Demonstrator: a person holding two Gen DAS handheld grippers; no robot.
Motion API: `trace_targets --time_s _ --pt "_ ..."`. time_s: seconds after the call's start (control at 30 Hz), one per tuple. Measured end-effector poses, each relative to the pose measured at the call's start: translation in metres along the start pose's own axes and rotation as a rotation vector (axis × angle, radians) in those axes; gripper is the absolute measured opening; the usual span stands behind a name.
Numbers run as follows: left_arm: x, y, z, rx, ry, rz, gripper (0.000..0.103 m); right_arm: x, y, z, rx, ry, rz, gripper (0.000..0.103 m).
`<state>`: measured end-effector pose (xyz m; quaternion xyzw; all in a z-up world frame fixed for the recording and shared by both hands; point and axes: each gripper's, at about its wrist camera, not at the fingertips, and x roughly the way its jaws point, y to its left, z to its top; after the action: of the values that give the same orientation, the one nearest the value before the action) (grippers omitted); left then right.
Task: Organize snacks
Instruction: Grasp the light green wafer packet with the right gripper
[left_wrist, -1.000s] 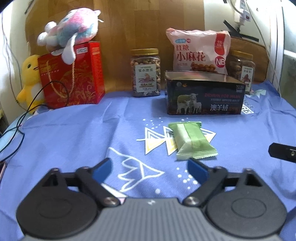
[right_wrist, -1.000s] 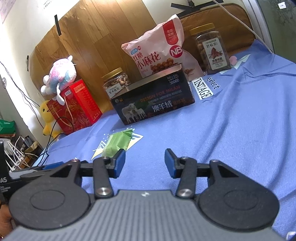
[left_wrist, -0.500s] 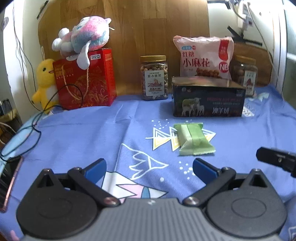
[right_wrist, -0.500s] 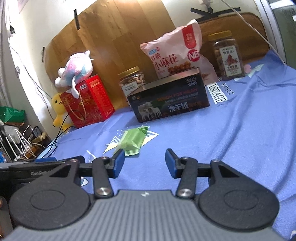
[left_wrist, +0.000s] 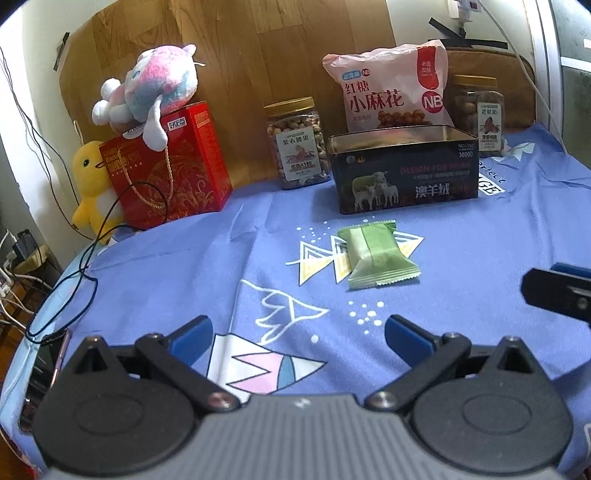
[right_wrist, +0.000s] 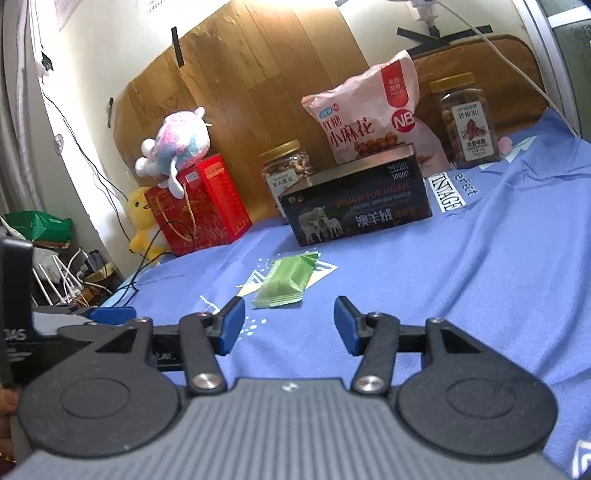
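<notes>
A green wrapped snack (left_wrist: 376, 256) (right_wrist: 286, 282) lies flat on the blue cloth, in front of a dark tin box (left_wrist: 402, 173) (right_wrist: 356, 206) with sheep on its side. My left gripper (left_wrist: 299, 334) stands open over the cloth, well short of the snack, nothing between its fingers. My right gripper (right_wrist: 290, 319) is also empty and its jaws are opening; the snack lies just beyond its left fingertip. Part of the right gripper shows at the right edge of the left wrist view.
Along the back stand a pink snack bag (left_wrist: 391, 88), two nut jars (left_wrist: 297, 142) (left_wrist: 478, 110), and a red gift box (left_wrist: 170, 166) with a plush toy (left_wrist: 151, 90) on top. A yellow duck toy (left_wrist: 90, 184), a black cable (left_wrist: 88, 258) and a phone (left_wrist: 40, 373) sit at the left.
Both grippers have drawn back and risen a little, so the snack looks farther off. The right gripper's jaws stand wider than before.
</notes>
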<state>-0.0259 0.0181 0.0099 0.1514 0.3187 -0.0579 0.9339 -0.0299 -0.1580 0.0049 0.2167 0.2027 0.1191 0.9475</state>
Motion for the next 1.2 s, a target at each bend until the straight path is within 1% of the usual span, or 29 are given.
trace_targets --time_s 0.13,0.23,0.4,0.5,0.53,0.57,0.63,0.73,0.9,1.03,1.13,1.2 --pt "-0.001 -0.007 0.004 0.026 0.002 0.029 0.103 -0.008 -0.004 0.001 0.010 -0.024 -0.001 0.056" --pt "0.000 -0.010 0.007 0.039 0.008 0.038 0.103 -0.009 -0.010 0.000 0.030 -0.024 0.003 0.056" --pt "0.006 -0.013 0.010 0.053 0.014 0.065 0.103 -0.003 -0.017 0.001 0.048 0.001 0.013 0.056" --pt "0.012 -0.010 0.012 0.050 0.023 0.076 0.103 0.006 -0.020 0.004 0.041 0.036 0.016 0.061" --pt "0.014 -0.008 0.012 0.047 0.024 0.080 0.103 0.012 -0.020 0.006 0.035 0.052 0.017 0.066" --pt "0.017 -0.006 0.013 0.043 0.026 0.086 0.103 0.018 -0.019 0.008 0.026 0.067 0.016 0.070" --pt "0.021 -0.001 0.014 0.035 0.028 0.097 0.103 0.033 -0.016 0.013 -0.008 0.103 0.019 0.073" --pt "0.028 0.011 0.015 0.015 0.036 0.110 0.103 0.061 -0.008 0.018 -0.082 0.149 0.021 0.083" --pt "0.033 0.033 0.016 -0.021 0.036 0.154 0.103 0.117 0.008 0.030 -0.169 0.255 0.043 0.088" --pt "0.036 0.048 0.014 -0.051 0.042 0.182 0.103 0.157 0.016 0.034 -0.213 0.334 0.009 0.088" --pt "0.037 0.055 0.012 -0.059 0.046 0.196 0.103 0.175 0.017 0.030 -0.215 0.360 -0.029 0.088" --pt "0.038 0.058 0.011 -0.063 0.047 0.202 0.103 0.177 0.019 0.027 -0.253 0.339 -0.051 0.088"
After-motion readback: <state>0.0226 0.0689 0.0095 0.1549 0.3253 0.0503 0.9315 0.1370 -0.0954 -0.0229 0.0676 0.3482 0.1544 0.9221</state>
